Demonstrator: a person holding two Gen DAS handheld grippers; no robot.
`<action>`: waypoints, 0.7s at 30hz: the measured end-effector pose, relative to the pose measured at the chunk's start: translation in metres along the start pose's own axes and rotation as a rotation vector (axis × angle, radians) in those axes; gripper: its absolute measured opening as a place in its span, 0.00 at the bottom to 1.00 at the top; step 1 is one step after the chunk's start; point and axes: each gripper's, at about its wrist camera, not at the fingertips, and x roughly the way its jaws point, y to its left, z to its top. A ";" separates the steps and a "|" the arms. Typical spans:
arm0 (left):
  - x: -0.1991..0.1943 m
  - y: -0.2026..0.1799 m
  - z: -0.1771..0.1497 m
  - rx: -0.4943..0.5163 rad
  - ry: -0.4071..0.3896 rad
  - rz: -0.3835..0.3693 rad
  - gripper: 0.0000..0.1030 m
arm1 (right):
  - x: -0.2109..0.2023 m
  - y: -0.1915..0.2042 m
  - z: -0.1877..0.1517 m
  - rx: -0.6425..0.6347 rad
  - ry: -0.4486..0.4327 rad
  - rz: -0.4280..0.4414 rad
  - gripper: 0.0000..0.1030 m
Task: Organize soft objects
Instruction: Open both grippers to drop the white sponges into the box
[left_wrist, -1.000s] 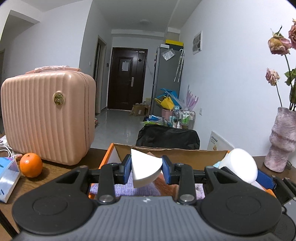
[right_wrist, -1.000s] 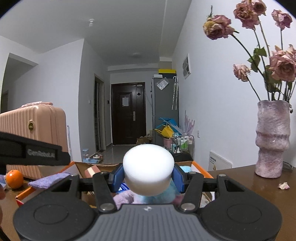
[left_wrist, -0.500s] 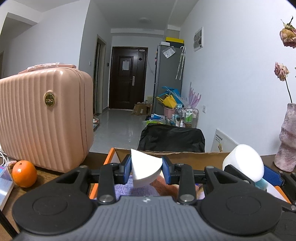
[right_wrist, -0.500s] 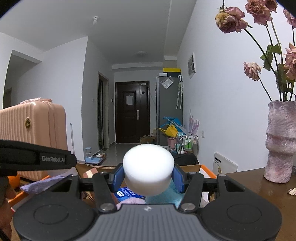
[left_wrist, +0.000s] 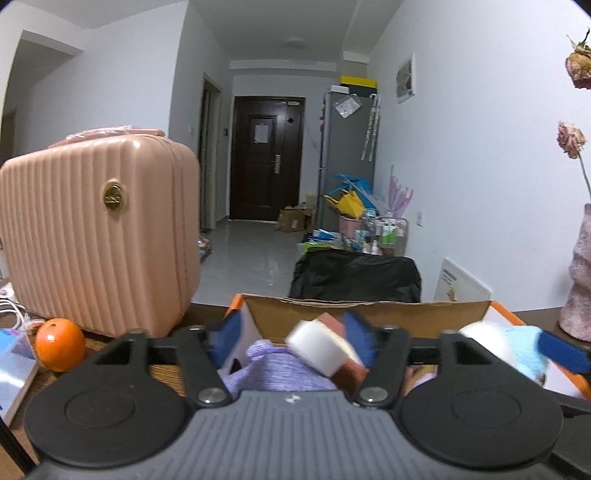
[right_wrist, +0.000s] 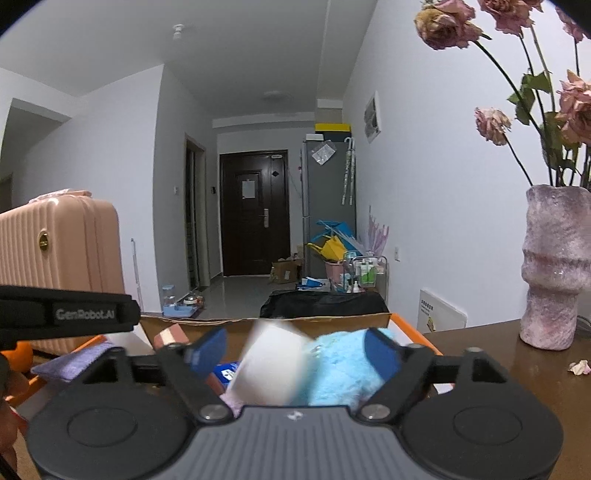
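The white wedge sponge (left_wrist: 320, 350) lies blurred between the spread blue pads of the left claw (left_wrist: 293, 341), closer to the right pad than the left, with clear gaps visible on its left side. The left claw is released; nothing is pinched. The wedge sits tilted over a purple knitted cloth (left_wrist: 275, 369) and a reddish-brown block (left_wrist: 347, 371), inside the cardboard box (left_wrist: 369, 314) with orange flaps that stands on the table (left_wrist: 166, 371). Left of the box stand an orange (left_wrist: 60, 345) and a pink ribbed suitcase (left_wrist: 96, 236), both well clear of the work.

Further right, the round white sponge (right_wrist: 271, 365) shows blurred between the wide-spread pads of the right claw (right_wrist: 295, 354), which is likewise released. It lies directly below and ahead of that claw, tipped on its side against the pale blue plush toy (right_wrist: 343, 363), over the same box. In the left wrist view the same sponge (left_wrist: 484, 341) and plush appear near the box's right end.

The relation that matters: each sponge lies straight under its own claw, inside the box walls. Both look to be dropping or just landed, so my judgement is that each claw only needs to draw straight back and up. The pink vase (right_wrist: 554, 269) of dried roses stands to the right of the box, apart from it.
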 end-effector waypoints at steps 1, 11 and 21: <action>0.000 0.000 0.000 0.003 -0.006 0.009 0.78 | -0.001 0.000 -0.001 0.004 0.000 -0.007 0.91; 0.001 0.005 -0.001 -0.017 -0.007 0.055 1.00 | -0.002 -0.006 -0.001 0.036 -0.009 -0.029 1.00; 0.000 0.006 -0.001 -0.021 -0.009 0.053 1.00 | -0.002 -0.007 -0.001 0.037 -0.012 -0.029 1.00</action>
